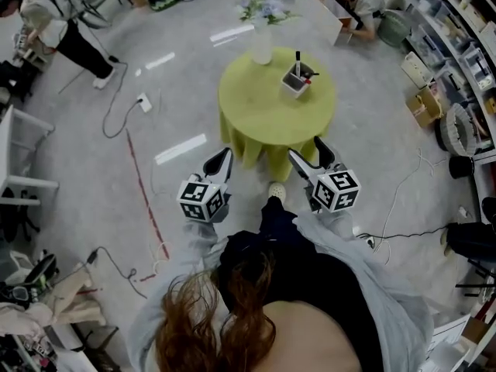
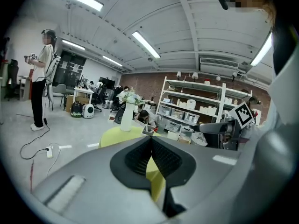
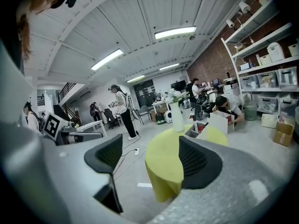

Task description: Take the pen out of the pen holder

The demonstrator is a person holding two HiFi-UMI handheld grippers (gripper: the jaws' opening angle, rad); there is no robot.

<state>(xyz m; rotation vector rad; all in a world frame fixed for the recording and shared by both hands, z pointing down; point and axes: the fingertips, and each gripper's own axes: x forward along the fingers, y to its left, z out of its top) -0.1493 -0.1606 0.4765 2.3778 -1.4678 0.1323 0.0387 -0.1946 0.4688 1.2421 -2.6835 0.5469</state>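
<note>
Grey workshop floor (image 1: 85, 153), viewed steeply from above. Out at 9 o'clock from the table, a white power strip (image 1: 145, 101) on a trailing cable.

Nearer, off the table's rim at 7 o'clock, left gripper (image 2: 150, 146): jaws pressed together tip to tip, nothing between them, aimed across at the tabletop.

Centre: round table (image 1: 256, 118) draped in yellow-green cloth. At its 12 o'clock edge, a white vase (image 1: 262, 45) of flowers. At 1 o'clock, a white pen holder (image 1: 294, 85), with a black pen (image 1: 297, 60) standing upright in it and something red leaning alongside.

Off the rim at 5 o'clock, right gripper (image 3: 151, 141): jaws spread wide and empty, with only cloth and floor in the gap. Both grippers well apart from the holder; reach not yet begun.

Far out at 3 o'clock, shelving (image 1: 457, 45) stacked with bins.

As for handling, probably light, stiff and smooth-barrelled, so likely to slip or swivel in a loose pinch. Best taken on the exposed upper barrel, above the holder's rim, jaws square across it, then drawn straight up to clear the wall. Holder probably light too, apt to tip or ride up with the pen; worth steadying from the side with the closed left gripper.
</note>
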